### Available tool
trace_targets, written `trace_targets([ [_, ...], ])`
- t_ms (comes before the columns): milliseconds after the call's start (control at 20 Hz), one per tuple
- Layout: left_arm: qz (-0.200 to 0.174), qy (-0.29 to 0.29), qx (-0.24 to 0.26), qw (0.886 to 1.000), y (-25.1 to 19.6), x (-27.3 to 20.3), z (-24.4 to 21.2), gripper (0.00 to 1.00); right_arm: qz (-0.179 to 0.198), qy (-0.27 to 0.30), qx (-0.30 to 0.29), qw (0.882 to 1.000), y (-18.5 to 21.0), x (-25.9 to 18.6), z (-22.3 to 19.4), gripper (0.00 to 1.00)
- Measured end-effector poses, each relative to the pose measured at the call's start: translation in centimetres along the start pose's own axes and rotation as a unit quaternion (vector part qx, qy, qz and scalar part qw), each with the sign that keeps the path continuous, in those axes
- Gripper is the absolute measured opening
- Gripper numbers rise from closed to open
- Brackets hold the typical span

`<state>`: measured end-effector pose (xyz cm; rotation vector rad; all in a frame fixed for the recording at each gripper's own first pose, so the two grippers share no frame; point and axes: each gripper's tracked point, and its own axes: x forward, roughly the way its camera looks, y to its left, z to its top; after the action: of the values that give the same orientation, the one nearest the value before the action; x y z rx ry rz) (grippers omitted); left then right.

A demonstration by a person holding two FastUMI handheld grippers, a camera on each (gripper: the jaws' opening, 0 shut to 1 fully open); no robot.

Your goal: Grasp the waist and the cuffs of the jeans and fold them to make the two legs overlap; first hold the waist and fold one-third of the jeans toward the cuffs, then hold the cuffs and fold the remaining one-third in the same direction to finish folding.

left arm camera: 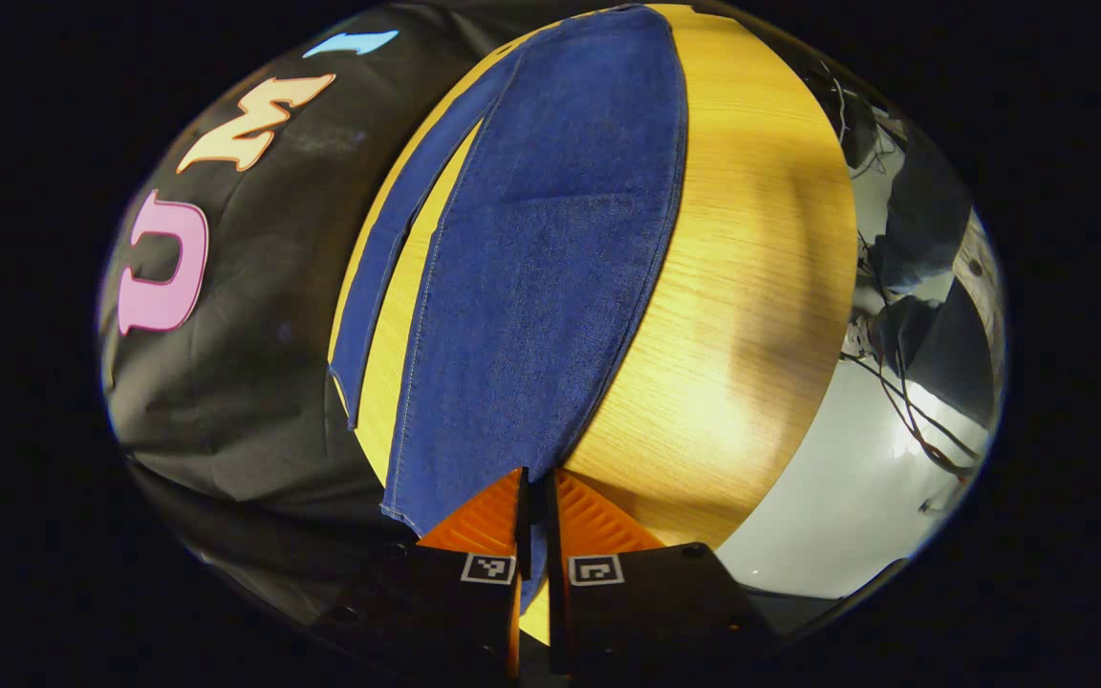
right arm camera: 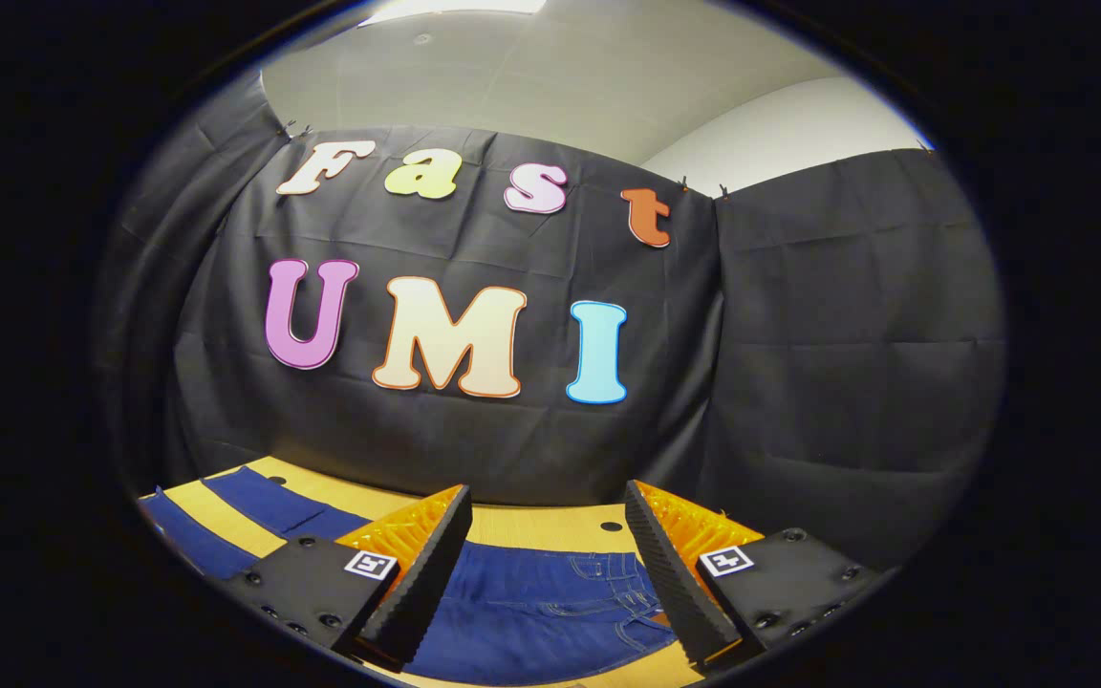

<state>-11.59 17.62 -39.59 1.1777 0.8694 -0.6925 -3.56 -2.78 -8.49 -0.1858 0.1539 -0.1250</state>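
Dark blue jeans (left arm camera: 541, 268) lie flat on the wooden table (left arm camera: 751, 287), their two legs stretching away from me and a narrow gap of wood between them. My left gripper (left arm camera: 536, 492) is shut on the near cuff of the wider leg, the denim edge pinched between its orange fingers (left arm camera: 484, 521). In the right gripper view the waist end of the jeans (right arm camera: 550, 602), with pockets and stitching, lies below my right gripper (right arm camera: 546, 545). That gripper stands open above the waist, nothing between its black pads (right arm camera: 426, 573). The far legs (right arm camera: 264, 502) run off to the left.
Black booth cloth (right arm camera: 799, 382) closes the table's far side and hangs close to the jeans on the left (left arm camera: 254, 382). Beyond the table's right edge lies a pale floor (left arm camera: 847, 487) with cables, and a person's legs (left arm camera: 914, 248) stand there.
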Motion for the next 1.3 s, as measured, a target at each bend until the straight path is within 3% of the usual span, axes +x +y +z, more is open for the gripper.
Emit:
trace_targets([
  [150,-0.005,0.014,-0.034,0.999,0.1,0.3,0.2,0.00,0.018,0.004,-0.054,0.998,-1.1,-0.1,-0.6,0.99],
  [250,-0.017,0.023,-0.060,0.998,0.1,0.2,0.2,0.00,0.028,0.012,-0.119,0.992,-2.9,0.2,-2.2,0.99],
  [400,-0.043,0.036,-0.101,0.993,-0.2,-0.1,0.8,0.00,0.049,0.046,-0.249,0.966,-6.2,0.0,-6.4,0.99],
  [600,-0.043,0.062,-0.098,0.992,0.4,-0.6,0.7,0.00,0.103,0.099,-0.324,0.935,-8.4,-1.0,-13.0,1.00],
  [850,-0.047,0.090,-0.116,0.988,0.9,-1.2,1.0,0.00,0.204,0.168,-0.417,0.870,-9.0,-3.4,-22.0,0.99],
  [1000,-0.050,0.100,-0.143,0.983,1.4,-1.3,1.2,0.00,0.248,0.185,-0.450,0.837,-8.1,-3.6,-25.5,1.00],
  [1200,-0.050,0.115,-0.152,0.980,1.5,-1.6,1.2,0.00,0.316,0.188,-0.534,0.761,-7.4,-4.6,-30.2,1.00],
  [1300,-0.051,0.121,-0.158,0.979,1.5,-1.6,1.2,0.00,0.338,0.204,-0.550,0.736,-7.7,-4.7,-32.7,1.00],
])
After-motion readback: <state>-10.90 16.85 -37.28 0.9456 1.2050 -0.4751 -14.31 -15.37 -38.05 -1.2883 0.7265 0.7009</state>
